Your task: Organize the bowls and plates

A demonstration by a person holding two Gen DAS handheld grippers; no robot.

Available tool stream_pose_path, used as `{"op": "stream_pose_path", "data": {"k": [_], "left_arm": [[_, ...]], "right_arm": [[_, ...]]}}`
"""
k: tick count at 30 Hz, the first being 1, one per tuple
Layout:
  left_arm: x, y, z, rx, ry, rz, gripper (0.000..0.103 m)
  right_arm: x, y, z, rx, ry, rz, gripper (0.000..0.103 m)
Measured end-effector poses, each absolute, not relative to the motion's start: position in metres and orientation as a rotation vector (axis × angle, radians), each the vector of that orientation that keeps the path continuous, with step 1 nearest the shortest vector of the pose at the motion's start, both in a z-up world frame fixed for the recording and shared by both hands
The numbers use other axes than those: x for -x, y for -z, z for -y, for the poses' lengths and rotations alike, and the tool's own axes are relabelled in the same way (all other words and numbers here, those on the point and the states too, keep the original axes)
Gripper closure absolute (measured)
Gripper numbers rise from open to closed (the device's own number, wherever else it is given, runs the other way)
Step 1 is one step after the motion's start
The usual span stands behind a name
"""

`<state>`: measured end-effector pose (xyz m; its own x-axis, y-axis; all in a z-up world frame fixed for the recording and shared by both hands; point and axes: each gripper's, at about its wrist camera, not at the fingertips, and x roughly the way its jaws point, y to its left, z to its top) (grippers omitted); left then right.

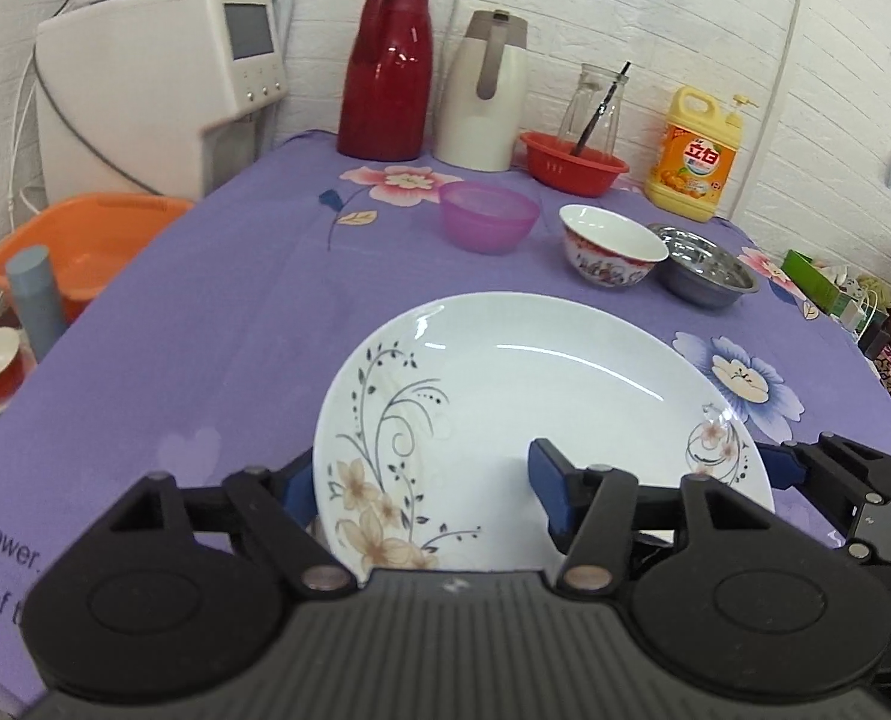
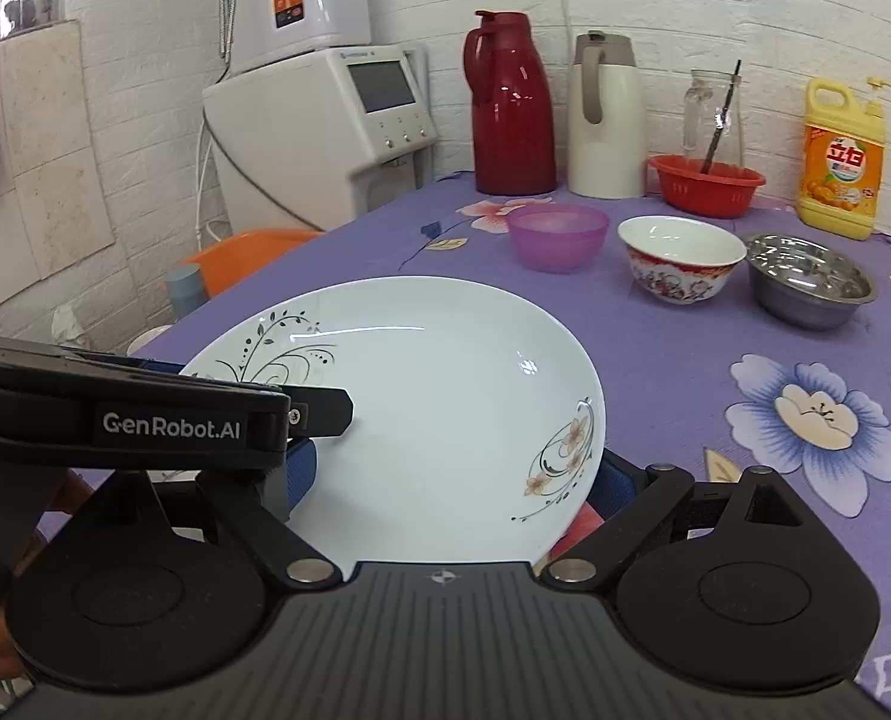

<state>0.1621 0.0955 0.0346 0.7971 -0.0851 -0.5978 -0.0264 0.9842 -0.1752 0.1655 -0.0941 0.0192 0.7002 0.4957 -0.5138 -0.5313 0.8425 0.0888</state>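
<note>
A white plate [image 1: 535,420] with a flower print is held over the purple tablecloth; it also shows in the right wrist view [image 2: 433,414]. My left gripper [image 1: 427,498] is shut on the plate's near rim, one blue finger [image 1: 550,492] on top and one beneath. My right gripper [image 2: 451,480] straddles the plate's right edge with its blue fingers [image 2: 610,483] beside and under it; its grip is unclear. A purple bowl [image 1: 487,216], a flowered china bowl [image 1: 610,246] and a steel bowl [image 1: 706,267] stand in a row behind.
A red thermos [image 1: 388,66], a cream thermos [image 1: 484,90], a red basket [image 1: 574,162] with a glass bottle and a yellow detergent bottle [image 1: 694,153] line the back wall. A water dispenser [image 1: 163,90] and an orange basin [image 1: 79,240] stand left of the table.
</note>
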Motion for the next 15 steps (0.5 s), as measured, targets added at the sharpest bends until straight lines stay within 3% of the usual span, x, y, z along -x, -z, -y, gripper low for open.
{"op": "stream_pose_path", "data": {"k": [15], "left_arm": [[-0.155, -0.015, -0.104, 0.178, 0.046, -0.648, 0.035]], "right_arm": [[-0.143, -0.006, 0.076, 0.183, -0.547, -0.531, 0.0]]}}
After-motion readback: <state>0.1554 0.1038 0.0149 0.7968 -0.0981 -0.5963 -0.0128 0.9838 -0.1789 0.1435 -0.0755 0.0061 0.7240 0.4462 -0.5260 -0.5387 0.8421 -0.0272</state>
